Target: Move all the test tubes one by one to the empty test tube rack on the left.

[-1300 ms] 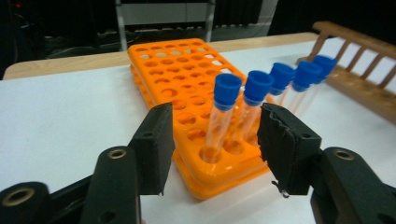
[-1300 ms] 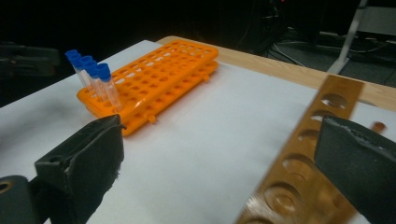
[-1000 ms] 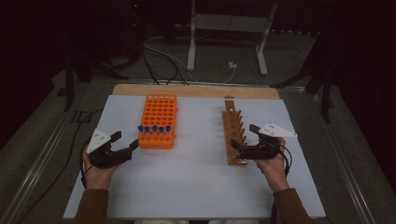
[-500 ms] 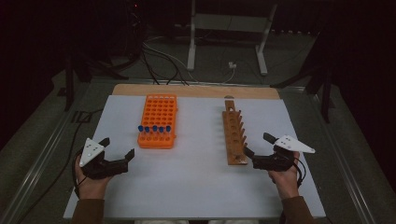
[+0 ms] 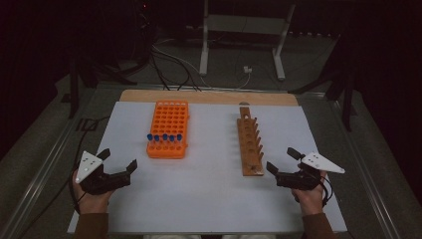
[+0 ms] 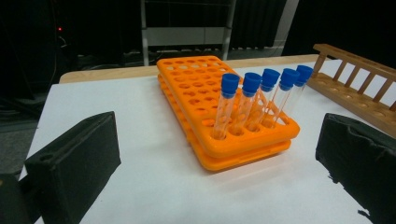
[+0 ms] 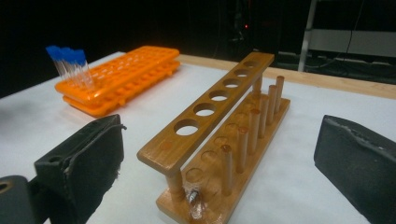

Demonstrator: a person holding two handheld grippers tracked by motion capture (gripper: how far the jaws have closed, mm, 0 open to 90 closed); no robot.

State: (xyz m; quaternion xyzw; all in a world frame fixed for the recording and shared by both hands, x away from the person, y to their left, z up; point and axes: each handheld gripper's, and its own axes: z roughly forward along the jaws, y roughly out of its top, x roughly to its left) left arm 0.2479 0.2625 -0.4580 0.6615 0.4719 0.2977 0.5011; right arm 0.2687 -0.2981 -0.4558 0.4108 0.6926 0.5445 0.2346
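An orange tube rack (image 5: 168, 129) stands left of centre on the white table, with several blue-capped tubes (image 5: 161, 137) upright in its near row. A wooden rack (image 5: 249, 142) with a row of holes and pegs stands right of centre, with nothing in its holes. My left gripper (image 5: 118, 158) rests near the front left corner, short of the orange rack (image 6: 219, 121). Its jaws have just been opening and stand wide apart with nothing between them. My right gripper (image 5: 281, 159) is open just beside the wooden rack's (image 7: 224, 121) near end, holding nothing.
The white sheet (image 5: 209, 199) covers the table, and a strip of wooden board (image 5: 209, 97) shows at its far edge. Beyond it are cables (image 5: 174, 64) and a metal stand (image 5: 244, 30) on the dark floor. A small shiny bit (image 7: 194, 198) lies on the wooden rack's near end.
Both hands have drawn back from the racks toward the table's front edge. The left gripper's jaws have spread wider.
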